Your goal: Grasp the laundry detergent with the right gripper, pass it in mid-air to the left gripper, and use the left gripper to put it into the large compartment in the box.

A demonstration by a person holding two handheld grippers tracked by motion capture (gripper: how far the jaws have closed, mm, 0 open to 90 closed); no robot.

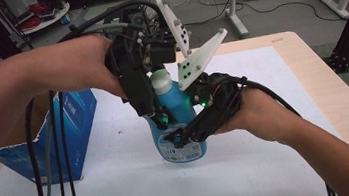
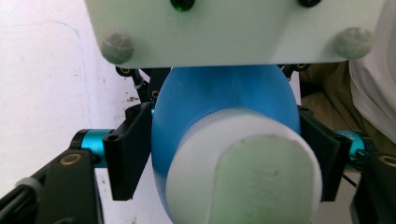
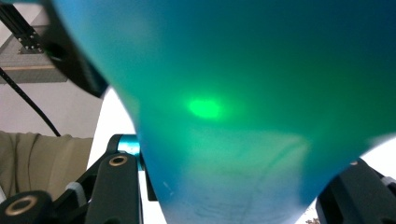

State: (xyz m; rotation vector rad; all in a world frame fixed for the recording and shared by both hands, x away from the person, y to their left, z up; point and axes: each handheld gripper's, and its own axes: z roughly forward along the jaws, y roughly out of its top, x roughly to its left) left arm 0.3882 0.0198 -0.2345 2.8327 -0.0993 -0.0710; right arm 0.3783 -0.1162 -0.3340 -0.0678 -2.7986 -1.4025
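Blue plastic bottle (image 1: 178, 108) with white cap (image 1: 162, 79), at centre of the high view. It stands upright, base on the white table (image 1: 232, 171); a printed label is low on its front. In the left gripper view the cap top (image 2: 261, 186) fills the lower centre, blue shoulder behind.

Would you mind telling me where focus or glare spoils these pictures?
Right gripper view: the bottle sits too close, a soft blur with a green glare spot. Left gripper view: its white cap is soft, the jaws sharper. High view: dim but mostly sharp.
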